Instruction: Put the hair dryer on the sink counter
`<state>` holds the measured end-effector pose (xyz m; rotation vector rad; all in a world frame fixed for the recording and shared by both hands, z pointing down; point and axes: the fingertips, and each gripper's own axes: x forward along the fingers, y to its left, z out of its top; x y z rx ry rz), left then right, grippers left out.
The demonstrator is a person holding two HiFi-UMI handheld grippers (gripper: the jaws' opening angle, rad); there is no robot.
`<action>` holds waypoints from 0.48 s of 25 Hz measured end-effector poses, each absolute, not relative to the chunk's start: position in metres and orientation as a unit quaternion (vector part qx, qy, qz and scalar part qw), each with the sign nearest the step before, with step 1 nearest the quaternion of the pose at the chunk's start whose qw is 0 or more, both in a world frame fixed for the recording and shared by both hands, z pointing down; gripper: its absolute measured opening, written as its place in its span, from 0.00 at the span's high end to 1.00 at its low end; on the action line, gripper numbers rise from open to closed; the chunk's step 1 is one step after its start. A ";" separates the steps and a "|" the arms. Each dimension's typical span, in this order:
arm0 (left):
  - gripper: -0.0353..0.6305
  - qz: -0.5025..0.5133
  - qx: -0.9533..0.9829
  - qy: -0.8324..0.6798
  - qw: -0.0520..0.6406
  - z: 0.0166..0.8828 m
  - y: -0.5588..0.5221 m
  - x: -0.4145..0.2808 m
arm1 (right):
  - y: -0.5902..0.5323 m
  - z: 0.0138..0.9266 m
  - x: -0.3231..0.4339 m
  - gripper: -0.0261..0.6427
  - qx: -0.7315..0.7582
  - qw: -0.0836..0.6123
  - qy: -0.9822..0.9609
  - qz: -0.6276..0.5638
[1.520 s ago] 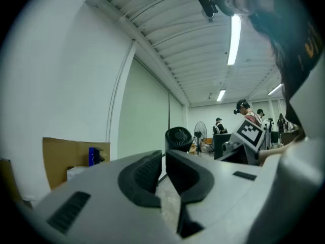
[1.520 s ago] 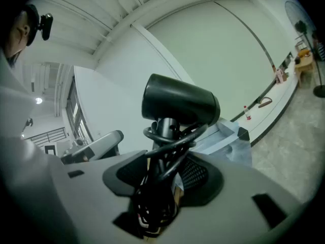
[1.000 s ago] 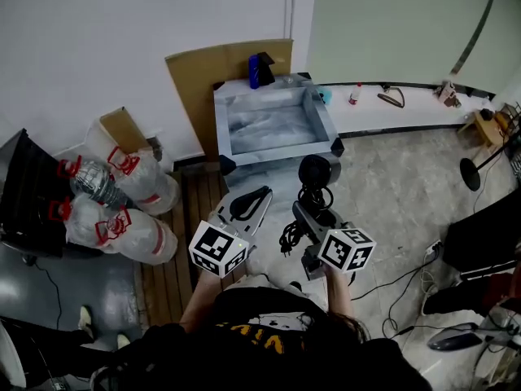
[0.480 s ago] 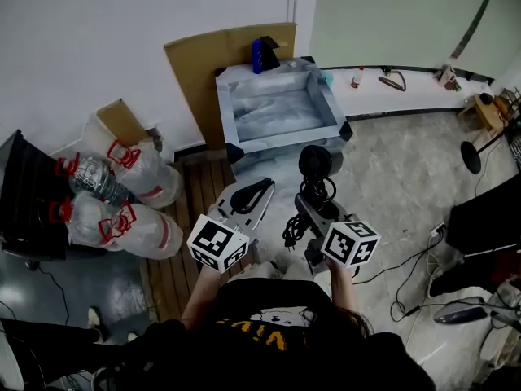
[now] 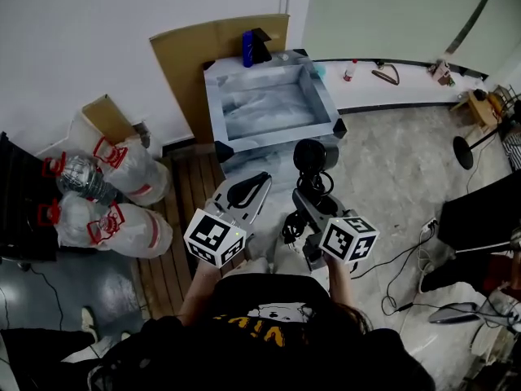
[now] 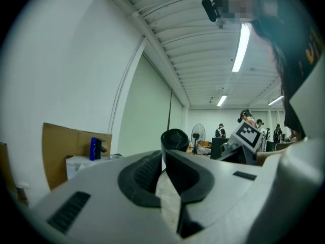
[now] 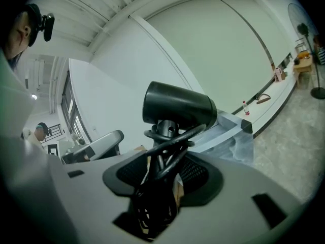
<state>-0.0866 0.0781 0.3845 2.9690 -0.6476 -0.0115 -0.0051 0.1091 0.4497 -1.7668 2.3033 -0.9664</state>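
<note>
While my right tongs are gripping the hair dryer and my left tongs are idling shut, I'm aiming it steadily at the sink counter.

A large flat brown cardboard sheet is being propped up by the white wall, and a blue plastic bottle with a black top is being shown just in front of its right edge. Two big clear plastic water jugs with red handles are being kept side by side at the left, beside a strip of brown wooden slats. A small white bottle with a red cap is being carried by the long white ledge under the pale green wall. Black cables are being trailed across the grey marbled floor.
</note>
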 end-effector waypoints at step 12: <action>0.91 0.015 0.969 -0.242 0.052 0.397 -0.007 -0.009 | 0.025 0.457 0.077 0.68 -0.545 0.063 0.766 -0.334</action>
